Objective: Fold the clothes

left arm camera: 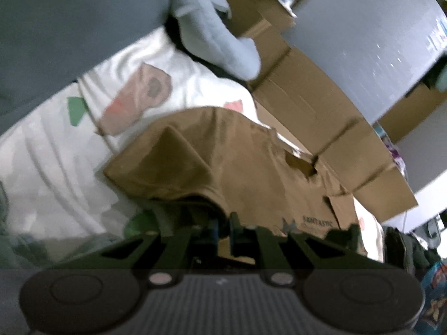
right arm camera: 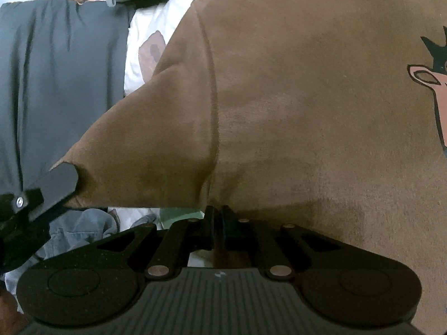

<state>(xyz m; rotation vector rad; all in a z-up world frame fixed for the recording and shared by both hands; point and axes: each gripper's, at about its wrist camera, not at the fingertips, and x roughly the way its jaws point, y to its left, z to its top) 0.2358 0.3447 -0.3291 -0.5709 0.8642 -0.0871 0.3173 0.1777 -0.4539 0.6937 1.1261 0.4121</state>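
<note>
One brown shirt [right arm camera: 279, 97] on the bed [left arm camera: 56, 153] — two grippers, left [left arm camera: 222, 230] and right [right arm camera: 218, 223], each apparently pinching its edge.

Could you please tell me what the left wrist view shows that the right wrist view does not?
Only the left wrist view shows the cardboard boxes and the small print on the shirt's chest. Only the right wrist view shows the cartoon print, the dark grey garment and the left gripper at the sleeve end. Both show the brown T-shirt on white printed bedding, pinched at its edge by that view's own shut fingers.
</note>
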